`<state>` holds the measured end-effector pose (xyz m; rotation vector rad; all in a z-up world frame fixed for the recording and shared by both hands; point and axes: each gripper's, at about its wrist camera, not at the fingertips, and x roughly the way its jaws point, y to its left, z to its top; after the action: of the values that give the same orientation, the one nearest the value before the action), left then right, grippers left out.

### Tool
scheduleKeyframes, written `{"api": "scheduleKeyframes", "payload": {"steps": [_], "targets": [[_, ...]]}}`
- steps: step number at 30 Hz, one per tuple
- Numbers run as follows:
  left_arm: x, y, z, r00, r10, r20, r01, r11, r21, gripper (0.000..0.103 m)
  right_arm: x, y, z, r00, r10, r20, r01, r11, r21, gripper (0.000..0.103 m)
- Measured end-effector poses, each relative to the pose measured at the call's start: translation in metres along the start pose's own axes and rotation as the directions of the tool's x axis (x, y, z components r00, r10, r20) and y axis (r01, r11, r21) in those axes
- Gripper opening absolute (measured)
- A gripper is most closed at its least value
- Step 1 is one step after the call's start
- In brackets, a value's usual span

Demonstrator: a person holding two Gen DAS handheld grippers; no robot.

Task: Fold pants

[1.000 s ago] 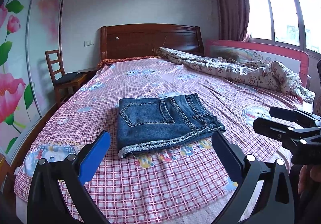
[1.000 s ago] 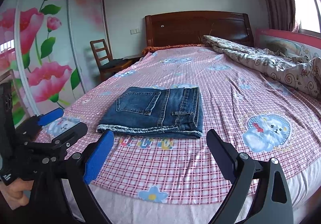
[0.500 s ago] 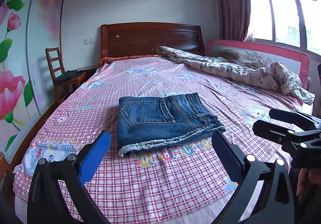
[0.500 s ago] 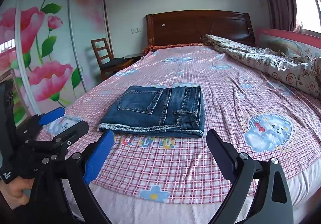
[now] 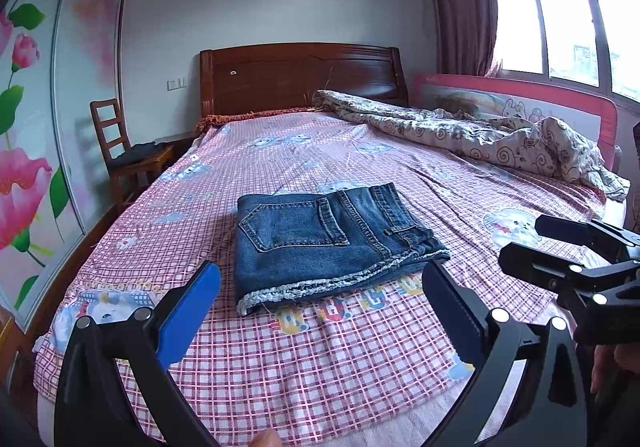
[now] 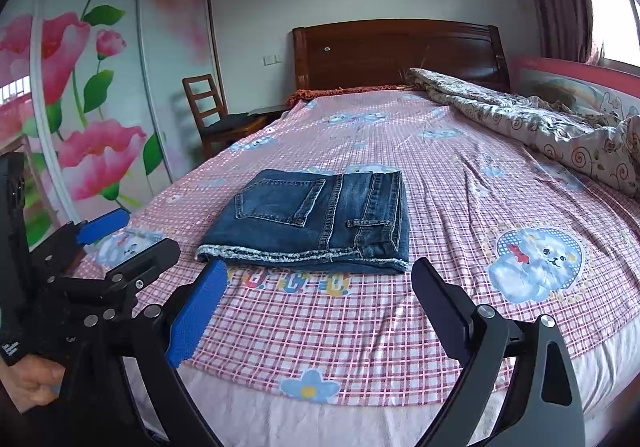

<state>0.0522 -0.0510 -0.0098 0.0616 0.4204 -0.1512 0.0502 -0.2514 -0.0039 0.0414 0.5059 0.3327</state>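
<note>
Dark blue denim pants (image 5: 320, 243) lie folded into a flat rectangle on the pink checked bedsheet (image 5: 312, 363), back pocket up, frayed hem toward me. They also show in the right wrist view (image 6: 316, 223). My left gripper (image 5: 320, 311) is open and empty, held back from the pants near the bed's front edge. My right gripper (image 6: 320, 311) is open and empty, also short of the pants. The right gripper shows in the left wrist view (image 5: 560, 251), and the left gripper shows in the right wrist view (image 6: 120, 243).
A crumpled patterned quilt (image 5: 480, 135) lies along the bed's right side by a pink guard rail (image 5: 520, 103). A wooden headboard (image 5: 300, 75) stands at the far end. A wooden chair (image 5: 124, 159) and flowered wardrobe doors (image 6: 88, 95) stand on the left.
Both grippers have drifted slightly; the pants lie as before, and both grippers stay open and empty.
</note>
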Motion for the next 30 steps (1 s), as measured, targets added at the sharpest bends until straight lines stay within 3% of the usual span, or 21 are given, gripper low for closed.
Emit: {"api": "scheduleKeyframes", "payload": {"steps": [7, 11, 15, 23, 30], "targets": [[0.006, 0.003, 0.000, 0.996, -0.074, -0.050, 0.071, 0.995, -0.068, 0.101, 0.001, 0.001, 0.001, 1.000, -0.002, -0.008, 0.002, 1.000, -0.004, 0.092], [0.006, 0.001, -0.001, 0.997, -0.056, -0.056, 0.052, 0.997, -0.062, 0.101, 0.000, 0.002, 0.001, 1.000, -0.002, -0.006, 0.002, 1.000, -0.009, 0.093], [0.006, 0.007, -0.002, 0.995, -0.084, -0.053, 0.078, 0.991, -0.110, 0.101, -0.001, 0.002, 0.001, 1.000, 0.001, -0.002, -0.001, 1.000, -0.009, 0.093], [0.011, 0.005, -0.001, 0.992, -0.084, -0.092, 0.076, 0.994, -0.084, 0.101, -0.002, 0.001, 0.004, 1.000, 0.003, 0.008, -0.003, 1.000, -0.011, 0.093], [0.008, 0.002, 0.003, 0.994, -0.085, -0.071, 0.079, 0.994, -0.081, 0.101, -0.004, 0.001, 0.006, 1.000, 0.003, 0.015, -0.003, 1.000, -0.012, 0.093]]}}
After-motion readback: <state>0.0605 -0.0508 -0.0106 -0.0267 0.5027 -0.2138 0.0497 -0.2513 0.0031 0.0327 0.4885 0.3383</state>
